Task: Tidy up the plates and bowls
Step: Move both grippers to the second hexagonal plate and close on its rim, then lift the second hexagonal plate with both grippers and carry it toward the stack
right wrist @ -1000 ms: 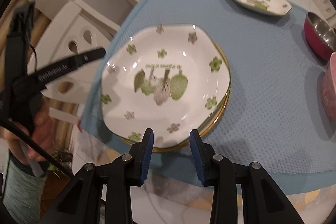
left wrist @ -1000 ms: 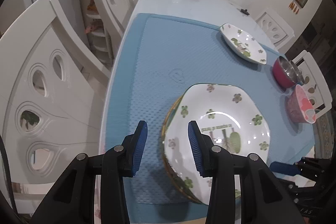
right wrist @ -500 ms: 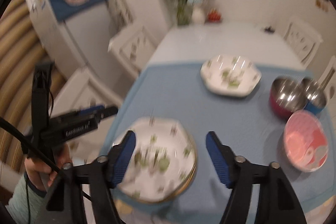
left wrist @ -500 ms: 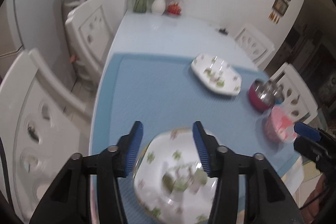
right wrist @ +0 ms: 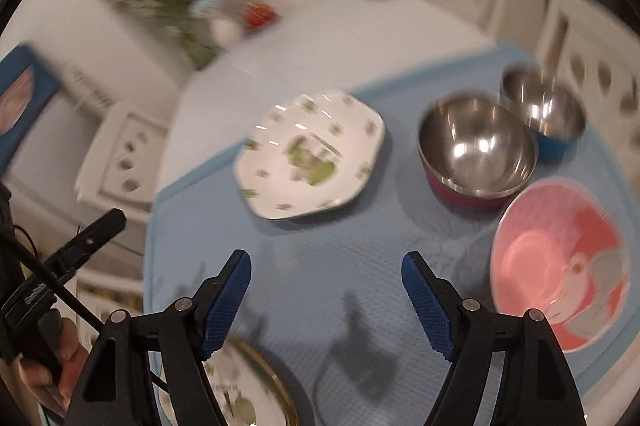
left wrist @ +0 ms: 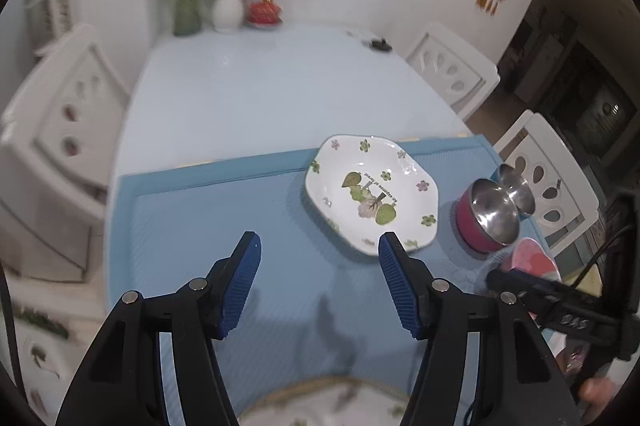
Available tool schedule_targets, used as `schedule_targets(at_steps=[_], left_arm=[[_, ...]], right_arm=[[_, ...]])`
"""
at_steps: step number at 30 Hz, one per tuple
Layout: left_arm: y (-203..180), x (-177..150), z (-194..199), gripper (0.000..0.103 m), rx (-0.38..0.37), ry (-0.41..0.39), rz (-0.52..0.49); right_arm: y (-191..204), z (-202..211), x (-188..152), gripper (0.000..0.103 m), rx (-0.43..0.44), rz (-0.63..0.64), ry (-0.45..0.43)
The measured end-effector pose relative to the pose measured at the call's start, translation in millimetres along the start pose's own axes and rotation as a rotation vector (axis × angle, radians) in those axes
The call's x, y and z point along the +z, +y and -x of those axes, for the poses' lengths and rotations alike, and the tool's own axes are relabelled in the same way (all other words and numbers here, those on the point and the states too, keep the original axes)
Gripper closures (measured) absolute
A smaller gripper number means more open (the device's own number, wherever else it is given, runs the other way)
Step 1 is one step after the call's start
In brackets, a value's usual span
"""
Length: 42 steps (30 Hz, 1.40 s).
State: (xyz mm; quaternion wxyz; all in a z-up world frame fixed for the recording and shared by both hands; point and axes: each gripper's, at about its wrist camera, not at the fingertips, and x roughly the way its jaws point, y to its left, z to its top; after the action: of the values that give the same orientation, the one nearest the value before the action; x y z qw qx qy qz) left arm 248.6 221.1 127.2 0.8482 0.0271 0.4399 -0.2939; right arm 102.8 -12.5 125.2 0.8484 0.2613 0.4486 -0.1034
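Both the left gripper (left wrist: 318, 246) and right gripper (right wrist: 326, 266) hover empty, fingers spread wide, above the blue mat (left wrist: 180, 226), apparently readying for the lone floral plate (left wrist: 370, 192) beside the red steel bowl (left wrist: 490, 216). A second ago they were narrower, at the stacked plates (left wrist: 332, 402), now at the mat's near edge.

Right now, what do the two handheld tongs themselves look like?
Both the left tongs and right tongs have black angular frames with silver pivot screws and ribbed blue pads. In the right wrist view the left unit's black side bar carries white lettering, too blurred to read, and a black cable.
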Motion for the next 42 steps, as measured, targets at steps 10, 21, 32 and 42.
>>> schedule_targets(at_steps=[10, 21, 32, 42], left_arm=[[10.5, 31.1, -123.6, 0.046, -0.08, 0.159, -0.001], [19.5, 41.6, -184.9, 0.05, -0.165, 0.213, 0.037], [42.4, 37.6, -169.4, 0.084, -0.132, 0.184, 0.006], [61.5, 20.7, -163.1, 0.079, -0.161, 0.2, 0.084]], right_arm=[[-25.4, -96.1, 34.1, 0.043, -0.081, -0.099, 0.079], [-24.7, -140.4, 64.8, 0.067, -0.086, -0.091, 0.022], [-4.5, -142.3, 48.7, 0.069, -0.076, -0.001, 0.066], [6.8, -148.1, 36.6, 0.069, 0.012, 0.09, 0.093]])
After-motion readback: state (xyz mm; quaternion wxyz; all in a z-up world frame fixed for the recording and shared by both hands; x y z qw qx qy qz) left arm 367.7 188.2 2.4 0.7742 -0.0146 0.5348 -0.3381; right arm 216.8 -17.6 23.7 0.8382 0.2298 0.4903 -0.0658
